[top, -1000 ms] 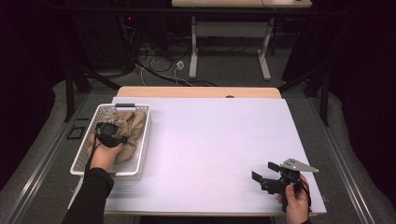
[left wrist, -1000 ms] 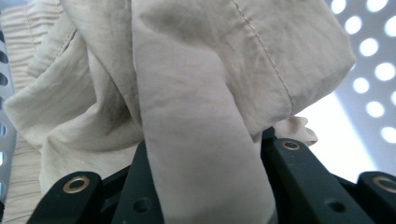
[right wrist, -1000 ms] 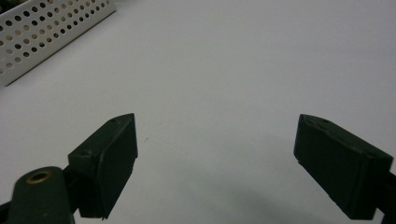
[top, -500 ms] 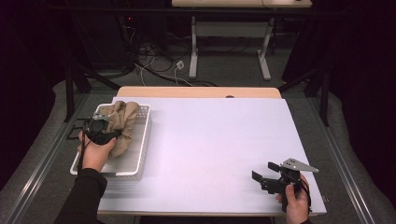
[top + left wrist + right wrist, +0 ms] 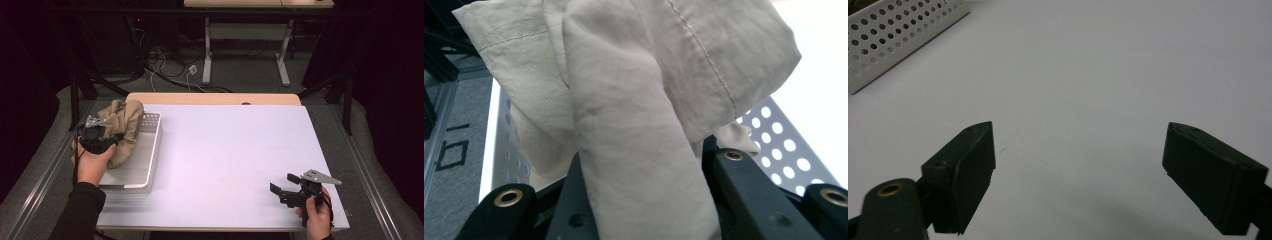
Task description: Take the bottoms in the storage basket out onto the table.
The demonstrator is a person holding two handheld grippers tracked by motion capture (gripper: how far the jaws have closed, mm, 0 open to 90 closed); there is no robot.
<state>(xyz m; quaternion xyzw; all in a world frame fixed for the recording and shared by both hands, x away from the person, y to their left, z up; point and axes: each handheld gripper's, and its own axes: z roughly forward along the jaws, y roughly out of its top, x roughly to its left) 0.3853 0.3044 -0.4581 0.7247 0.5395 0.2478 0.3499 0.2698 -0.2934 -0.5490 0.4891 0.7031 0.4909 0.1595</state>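
A crumpled beige cloth hangs above the far left end of a white perforated tray. My left gripper is shut on it. In the left gripper view a thick fold of the cloth is pinched between the two black jaws, with the tray wall behind it. My right gripper rests near the table's front right corner. Its jaws stand wide apart over bare tabletop, and the right gripper has nothing between its pads.
The white tabletop stretches between the tray and the right hand. A corner of the tray lies at the top left of the right gripper view. Dark floor, cables and desk legs lie beyond the table's far edge.
My left gripper has lifted the cloth up out of the tray and carried it toward the tray's far left end. The right hand has stayed where it was.
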